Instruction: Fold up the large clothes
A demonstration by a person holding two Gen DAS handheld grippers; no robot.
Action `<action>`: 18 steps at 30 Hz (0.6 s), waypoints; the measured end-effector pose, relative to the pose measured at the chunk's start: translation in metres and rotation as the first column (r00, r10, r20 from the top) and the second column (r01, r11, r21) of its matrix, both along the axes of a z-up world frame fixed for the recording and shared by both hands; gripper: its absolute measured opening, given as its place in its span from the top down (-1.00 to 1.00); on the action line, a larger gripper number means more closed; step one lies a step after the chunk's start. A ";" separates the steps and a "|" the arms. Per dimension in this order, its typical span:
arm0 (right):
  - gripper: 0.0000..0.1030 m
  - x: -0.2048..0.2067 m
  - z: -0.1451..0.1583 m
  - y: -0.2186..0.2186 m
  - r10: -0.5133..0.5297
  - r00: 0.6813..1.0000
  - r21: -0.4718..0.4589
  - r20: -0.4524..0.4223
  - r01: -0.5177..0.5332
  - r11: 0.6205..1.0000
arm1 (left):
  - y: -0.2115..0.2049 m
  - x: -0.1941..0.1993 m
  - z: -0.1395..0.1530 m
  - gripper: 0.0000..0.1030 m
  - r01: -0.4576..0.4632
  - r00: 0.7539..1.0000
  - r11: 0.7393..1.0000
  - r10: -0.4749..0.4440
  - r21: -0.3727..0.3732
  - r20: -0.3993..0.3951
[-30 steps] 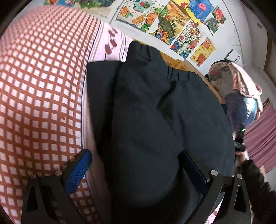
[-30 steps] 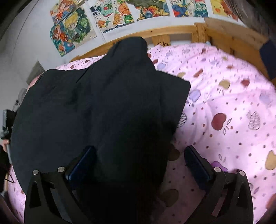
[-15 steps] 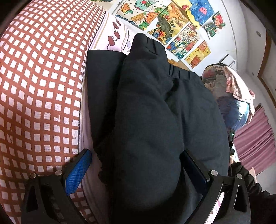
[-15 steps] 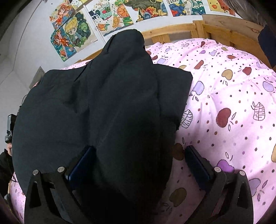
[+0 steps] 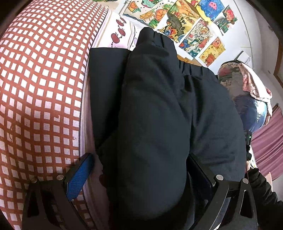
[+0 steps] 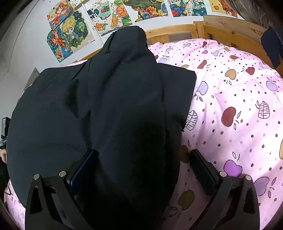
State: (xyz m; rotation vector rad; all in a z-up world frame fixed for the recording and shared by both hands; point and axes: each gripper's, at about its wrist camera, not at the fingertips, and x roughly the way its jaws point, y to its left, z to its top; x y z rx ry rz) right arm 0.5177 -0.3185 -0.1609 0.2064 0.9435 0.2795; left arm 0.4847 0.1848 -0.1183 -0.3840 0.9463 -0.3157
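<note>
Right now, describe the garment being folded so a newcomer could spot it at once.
Start at the bed with the pink fruit-print quilt under the wall of colourful drawings. On it lies the dark navy garment, by the red checked cushion in the left wrist view. It is the only plain dark piece; a raised fold runs between both claws.

Black trousers [image 5: 159,115], pink apple-print quilt [image 6: 238,106], red-checked pillow [image 5: 40,88].

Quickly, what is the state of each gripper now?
Left gripper: open, fingers either side of the dark garment.
Right gripper: open, garment between its fingers.
</note>
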 end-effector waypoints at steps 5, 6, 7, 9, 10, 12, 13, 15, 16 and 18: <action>-0.74 -0.003 0.005 0.006 0.000 1.000 -0.005 0.018 0.000 1.000 | -0.019 0.002 0.006 -1.00 -0.013 1.000 0.999 0.014 0.029 -0.007; -0.68 -0.004 0.007 0.007 0.001 1.000 -0.004 0.023 -0.001 1.000 | -0.023 0.002 0.007 -1.00 -0.016 1.000 0.999 0.016 0.036 -0.008; -0.58 -0.005 0.009 0.009 0.003 1.000 -0.007 0.028 -0.003 1.000 | -0.026 0.002 0.008 -0.99 -0.020 1.000 0.999 0.020 0.038 -0.009; -0.43 -0.007 0.013 0.012 0.009 0.999 -0.019 0.037 -0.008 1.000 | -0.030 0.002 0.009 -0.88 -0.024 1.000 0.999 0.024 0.032 -0.012; -0.37 -0.008 0.015 0.013 0.011 0.999 -0.025 0.039 -0.010 1.000 | -0.031 0.001 0.009 -0.75 -0.021 1.000 1.000 0.021 0.023 -0.012; -0.27 -0.008 0.018 0.013 0.012 0.999 -0.028 0.039 -0.011 1.000 | -0.034 -0.001 0.010 -0.57 -0.016 1.000 1.000 0.016 -0.018 -0.017; -0.19 -0.008 0.020 0.013 0.012 0.999 -0.029 0.039 -0.011 1.000 | -0.034 -0.002 0.011 -0.49 -0.021 1.000 0.999 0.020 -0.037 -0.019; 0.00 -0.009 0.022 0.013 0.018 0.999 -0.019 0.038 -0.017 1.000 | -0.035 -0.004 0.012 -0.39 -0.036 0.999 0.998 0.035 -0.055 -0.016; 0.18 -0.010 0.023 0.013 0.024 0.999 -0.004 0.034 -0.024 1.000 | -0.036 -0.005 0.013 -0.32 -0.040 0.999 0.998 0.039 -0.055 -0.013; 0.27 -0.013 0.026 0.016 0.023 0.999 -0.007 0.033 -0.023 1.000 | -0.043 -0.007 0.017 -0.23 -0.057 0.998 0.997 0.056 -0.047 -0.012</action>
